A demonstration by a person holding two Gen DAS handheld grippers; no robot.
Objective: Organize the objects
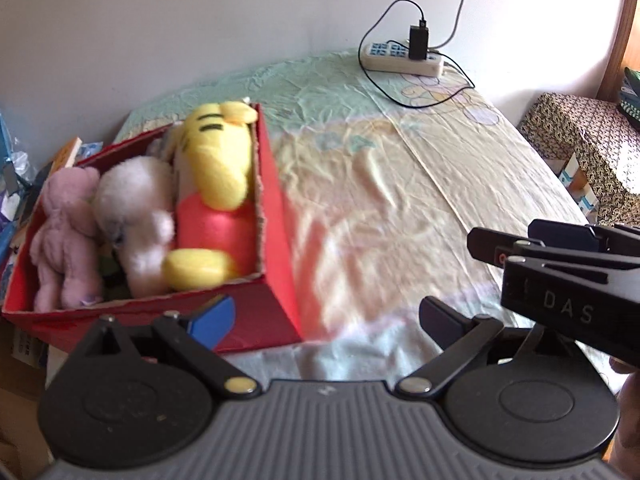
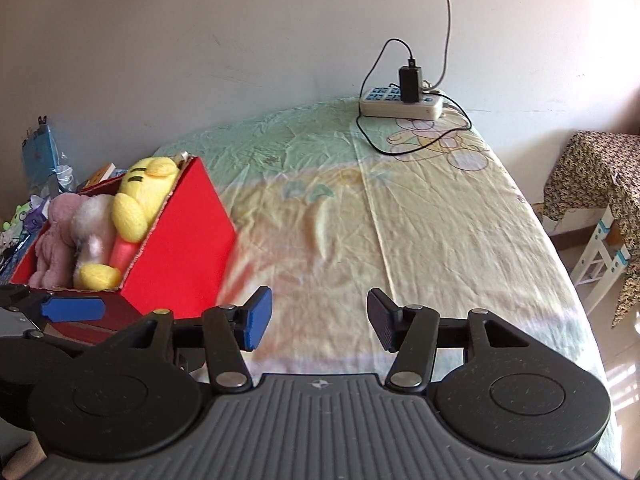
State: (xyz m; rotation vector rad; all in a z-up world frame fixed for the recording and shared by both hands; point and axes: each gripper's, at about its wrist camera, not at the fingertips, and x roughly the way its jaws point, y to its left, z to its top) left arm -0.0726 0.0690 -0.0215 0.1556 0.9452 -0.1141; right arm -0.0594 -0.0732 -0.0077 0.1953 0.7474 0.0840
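Sunlit and wrinkled, a pastel cartoon-print bedsheet point(image 2: 420, 216) covers the bed that fills the middle of both views, with a white power strip point(image 2: 400, 105) and its black charger at the far edge against the pale wall. At the left of both frames sits a red cardboard box point(image 1: 276, 216), open at the top, already packed with a yellow plush bear in a red shirt point(image 1: 216, 184), a white fluffy plush point(image 1: 134, 208) and a pink plush point(image 1: 66, 236) lying side by side. The left gripper point(image 1: 326, 318) stands open and empty, its blue pad just in front of the box's near wall. The right gripper point(image 2: 318, 320) is about half open with nothing between its fingers, hovering over bare sheet to the right of the box. These toys look light, soft and squashy, so they should compress under the pads rather than slip; a limb or the thick middle of a body looks the safest place to pinch. The box seems light but its thin walls may flex, so gripping a rim near a corner, or with both grippers on opposite walls, would likely hold best.
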